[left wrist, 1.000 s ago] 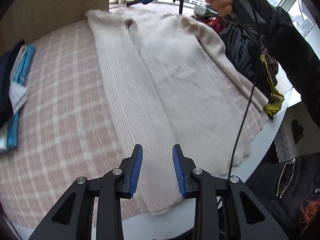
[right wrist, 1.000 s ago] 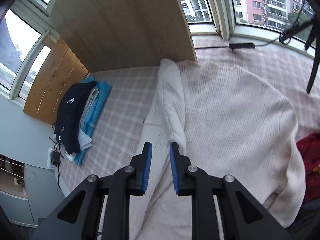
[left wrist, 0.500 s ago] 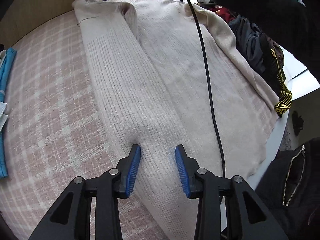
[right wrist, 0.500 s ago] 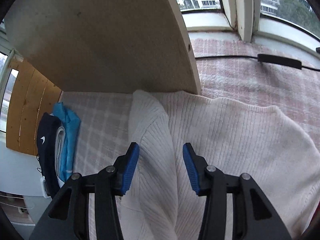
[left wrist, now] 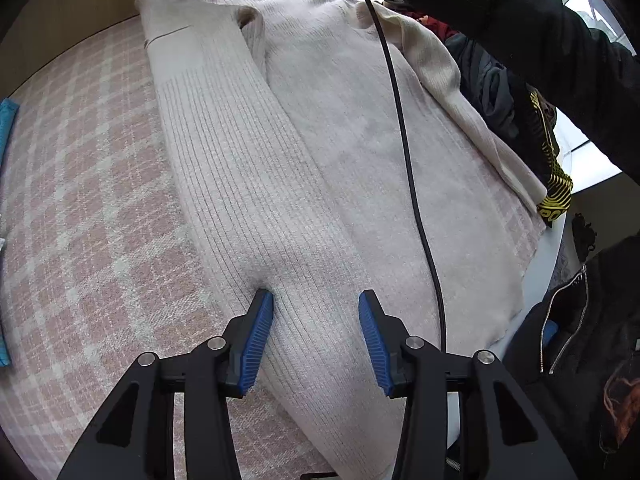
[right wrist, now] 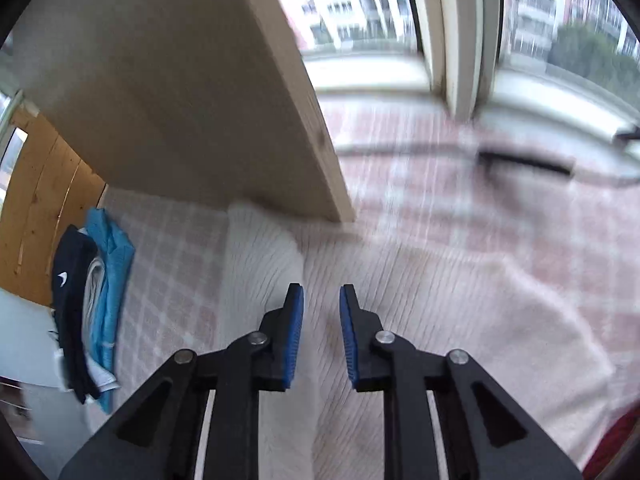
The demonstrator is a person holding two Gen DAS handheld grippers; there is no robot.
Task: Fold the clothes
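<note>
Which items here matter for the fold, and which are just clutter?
In play:
cream sweater
left gripper, opening over its folded side
right gripper, closing near the sweater's top

Lying about:
folded stack
dark clothes pile
black cable

A cream sweater lies flat on the pink checked cover, its left side folded inward. The left gripper presses down on the near fold, jaws opening, knit between them. A black cable crosses the sweater; a dark sleeve reaches far right.
</note>
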